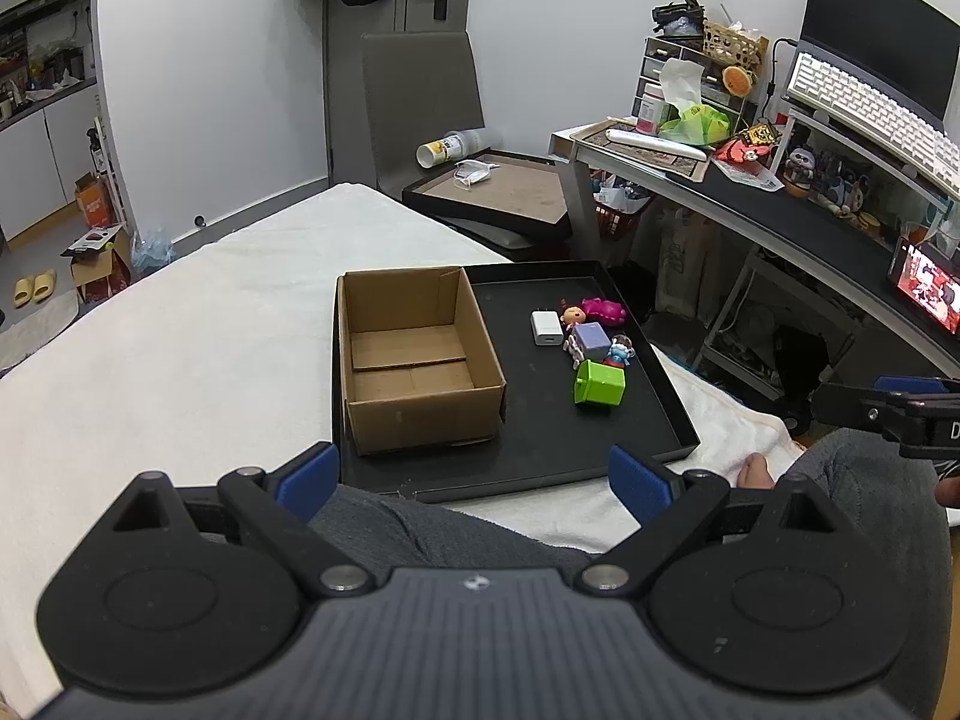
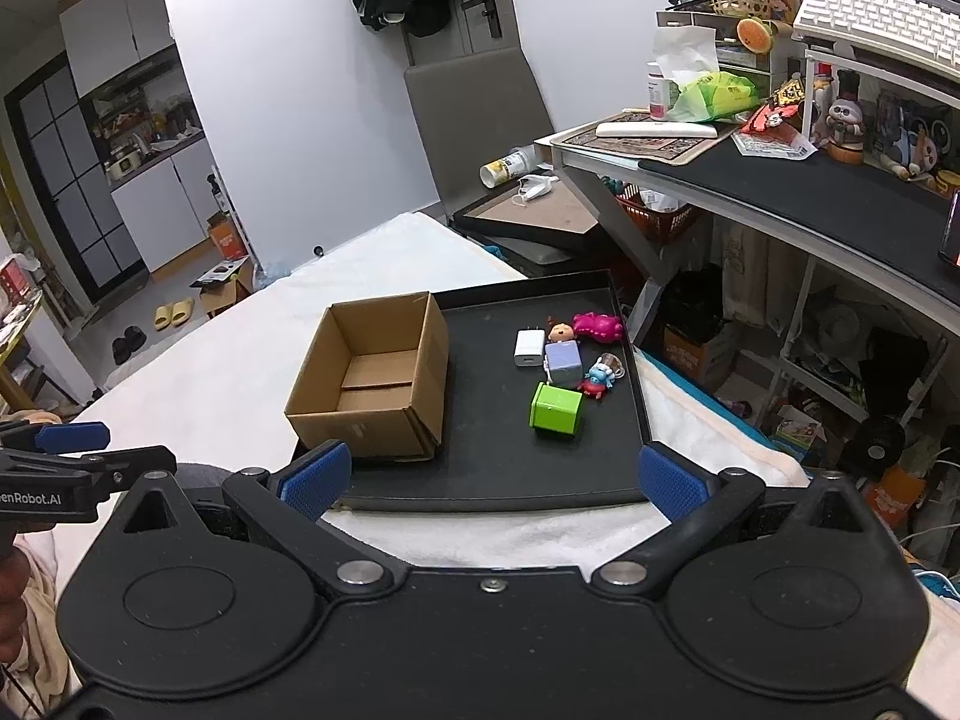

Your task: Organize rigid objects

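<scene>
A black tray (image 1: 600,456) (image 2: 498,480) lies on a white-covered bed. On its left stands an open, empty cardboard box (image 1: 414,354) (image 2: 372,378). On its right lie a green cube (image 1: 599,384) (image 2: 556,408), a lilac cube (image 1: 591,341) (image 2: 563,362), a white charger (image 1: 546,327) (image 2: 527,348), a pink toy (image 1: 603,311) (image 2: 595,324), a small doll head (image 1: 573,314) (image 2: 561,332) and a blue figure (image 1: 619,353) (image 2: 598,378). My left gripper (image 1: 474,483) and right gripper (image 2: 492,477) are both open and empty, held short of the tray's near edge.
A desk (image 2: 780,180) with keyboard (image 1: 870,102), boxes and clutter stands to the right. A grey chair (image 1: 420,102) and stacked trays (image 1: 510,192) are behind the bed. The white bed cover (image 1: 180,348) stretches left. A grey-clothed leg (image 1: 420,528) lies under the left gripper.
</scene>
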### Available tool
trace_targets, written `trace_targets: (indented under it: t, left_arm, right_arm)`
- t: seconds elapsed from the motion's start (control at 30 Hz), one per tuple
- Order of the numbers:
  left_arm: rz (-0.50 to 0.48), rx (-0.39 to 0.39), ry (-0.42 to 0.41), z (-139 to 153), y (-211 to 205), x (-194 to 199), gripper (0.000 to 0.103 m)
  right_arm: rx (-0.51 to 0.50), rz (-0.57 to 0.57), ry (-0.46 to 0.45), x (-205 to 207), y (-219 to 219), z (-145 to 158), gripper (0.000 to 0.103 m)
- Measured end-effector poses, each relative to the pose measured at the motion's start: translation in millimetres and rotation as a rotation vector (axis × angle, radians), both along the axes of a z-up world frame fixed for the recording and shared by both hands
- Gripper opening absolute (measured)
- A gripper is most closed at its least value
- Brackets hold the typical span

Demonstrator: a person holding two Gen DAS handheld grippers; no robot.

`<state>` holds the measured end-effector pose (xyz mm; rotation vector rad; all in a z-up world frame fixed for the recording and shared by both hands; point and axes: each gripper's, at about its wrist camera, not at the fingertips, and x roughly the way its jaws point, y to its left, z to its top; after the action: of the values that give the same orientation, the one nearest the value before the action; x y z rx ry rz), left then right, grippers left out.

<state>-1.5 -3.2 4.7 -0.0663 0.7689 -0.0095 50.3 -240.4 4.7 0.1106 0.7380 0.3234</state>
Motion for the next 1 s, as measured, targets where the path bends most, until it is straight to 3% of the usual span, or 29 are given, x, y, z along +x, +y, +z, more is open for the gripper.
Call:
trace_targets:
  t: [1.0]
  left_arm:
    - [0.001, 0.005, 0.021, -9.0, 2.2, 16.4, 0.096]
  right_arm:
    - [0.009, -0.044, -0.01, 11.4, -6.5, -6.5, 0.103]
